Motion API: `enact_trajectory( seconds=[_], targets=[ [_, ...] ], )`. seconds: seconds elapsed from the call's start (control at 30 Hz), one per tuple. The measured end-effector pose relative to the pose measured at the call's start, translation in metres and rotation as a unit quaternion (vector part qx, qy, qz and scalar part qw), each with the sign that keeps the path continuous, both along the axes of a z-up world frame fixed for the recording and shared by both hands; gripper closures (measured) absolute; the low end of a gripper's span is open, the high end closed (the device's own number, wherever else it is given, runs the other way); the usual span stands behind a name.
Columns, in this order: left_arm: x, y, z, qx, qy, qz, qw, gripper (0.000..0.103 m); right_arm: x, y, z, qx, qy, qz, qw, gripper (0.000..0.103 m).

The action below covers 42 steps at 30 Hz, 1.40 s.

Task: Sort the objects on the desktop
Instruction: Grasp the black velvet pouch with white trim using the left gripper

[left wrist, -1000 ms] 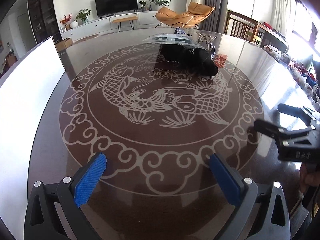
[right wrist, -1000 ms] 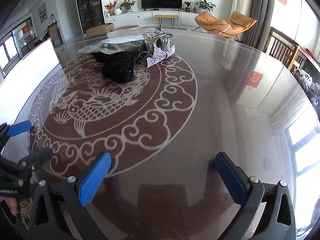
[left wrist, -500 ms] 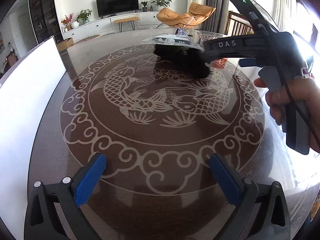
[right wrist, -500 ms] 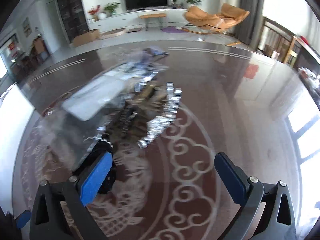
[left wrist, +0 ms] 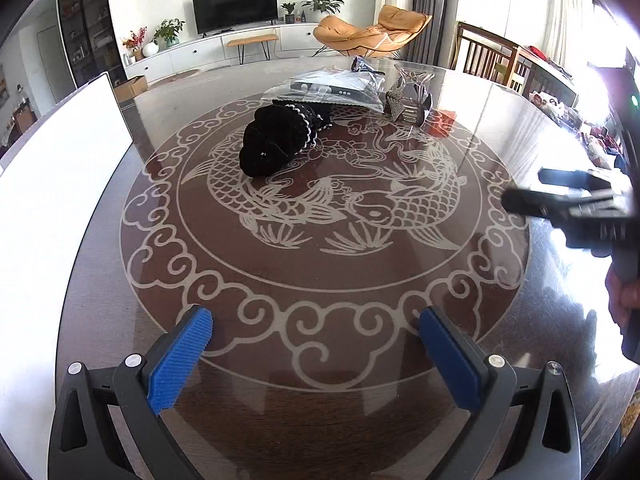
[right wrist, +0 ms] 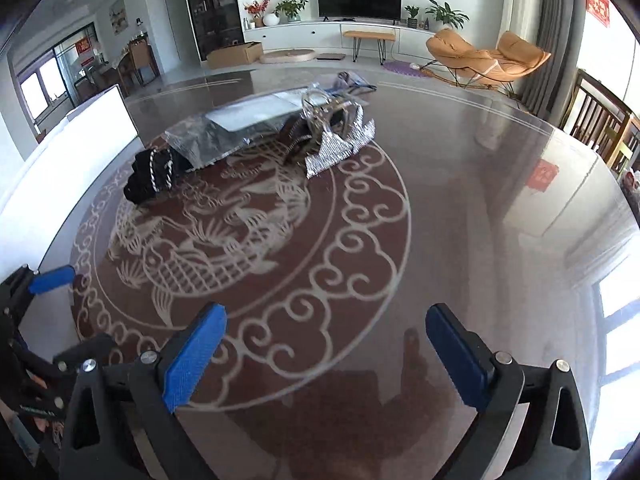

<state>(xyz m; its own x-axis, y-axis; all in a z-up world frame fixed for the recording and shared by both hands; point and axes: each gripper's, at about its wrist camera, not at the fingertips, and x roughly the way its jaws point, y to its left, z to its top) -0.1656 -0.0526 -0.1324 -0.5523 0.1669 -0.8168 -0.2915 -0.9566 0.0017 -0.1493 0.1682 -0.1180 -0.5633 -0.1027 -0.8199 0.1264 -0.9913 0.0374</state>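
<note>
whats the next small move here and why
Probably reach the left gripper forward toward the black knitted item. Both grippers are open and empty, the right gripper too, and that item lies nearest, clear of the plastic bag behind it.

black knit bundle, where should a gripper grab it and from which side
Probably across the rounded near end of the black knit bundle, coming from above with one finger on each long flank. It lies lengthwise on the table, and its far end is tucked under the plastic bag, so the near end is free. Both grippers, left and right, are open.
</note>
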Motion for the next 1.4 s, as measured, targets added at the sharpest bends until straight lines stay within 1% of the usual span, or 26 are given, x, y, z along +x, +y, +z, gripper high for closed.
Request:
enact_trajectory(
  seconds=[0.13,0.23,0.3,0.37,0.4,0.63,0.73,0.83,0.93,1.0,1.03,1.07,1.1,1.13,1.17,1.27,1.4],
  targets=[
    [-0.009,0.000,0.000,-0.001,-0.005,0.000,1.0000,0.000,0.009,0.014,-0.010,-0.017,-0.004,-0.023,1.000,0.002],
    [-0.028,0.001,0.001,-0.003,-0.009,-0.001,1.0000,0.000,0.013,0.016,-0.013,-0.022,0.016,-0.035,0.999,0.002],
    [-0.044,0.002,0.001,-0.003,-0.009,-0.012,0.9999,0.000,0.013,0.015,-0.014,-0.011,0.015,-0.036,0.999,0.001],
    [-0.060,0.002,0.001,-0.002,-0.008,-0.021,0.9997,0.000,0.011,0.009,-0.014,0.018,0.008,-0.034,0.999,0.000],
    [-0.068,0.001,0.001,-0.002,-0.007,-0.023,0.9997,0.000,0.009,0.006,-0.015,0.025,0.008,-0.030,0.999,0.000],
    [-0.118,-0.003,0.001,-0.003,-0.007,-0.041,0.9991,0.000,0.009,0.008,-0.015,0.021,0.008,-0.028,0.999,0.000],
    [-0.135,0.003,0.003,-0.006,-0.012,-0.055,0.9984,0.000,0.010,0.008,-0.015,0.022,0.008,-0.028,0.999,0.000],
    [-0.151,0.012,0.005,-0.017,-0.026,-0.068,0.9972,0.000,0.009,0.008,-0.015,0.021,0.008,-0.028,0.999,0.000],
    [-0.164,0.021,0.008,-0.029,-0.028,-0.077,0.9962,0.000,0.009,0.008,-0.015,0.022,0.008,-0.028,0.999,0.000],
    [-0.170,0.025,0.008,-0.029,-0.030,-0.091,0.9950,0.000,0.009,0.008,-0.015,0.022,0.008,-0.028,0.999,0.000],
    [-0.173,0.026,0.008,-0.023,-0.034,-0.093,0.9948,0.004,0.009,0.009,-0.015,0.022,0.008,-0.028,0.999,0.000],
    [-0.175,0.026,0.011,-0.014,-0.032,-0.090,0.9953,0.019,0.009,0.008,-0.015,0.022,0.008,-0.028,0.999,0.000],
    [-0.175,0.025,0.013,-0.012,-0.026,-0.082,0.9962,0.030,0.009,0.008,-0.015,0.022,0.008,-0.028,0.999,0.000],
    [-0.176,0.022,0.017,-0.010,-0.021,-0.070,0.9972,0.052,0.009,0.008,-0.015,0.022,0.008,-0.028,0.999,0.000],
    [-0.174,0.023,0.017,-0.005,-0.021,-0.063,0.9978,0.065,0.009,0.008,-0.015,0.022,0.008,-0.028,0.999,0.000],
    [-0.167,0.013,0.018,0.012,-0.031,-0.045,0.9984,0.066,0.009,0.009,-0.015,0.022,0.008,-0.028,0.999,0.000],
    [-0.130,-0.001,0.017,0.009,-0.035,-0.036,0.9987,0.066,0.009,0.008,-0.015,0.022,0.008,-0.028,0.999,0.000]
  ],
)
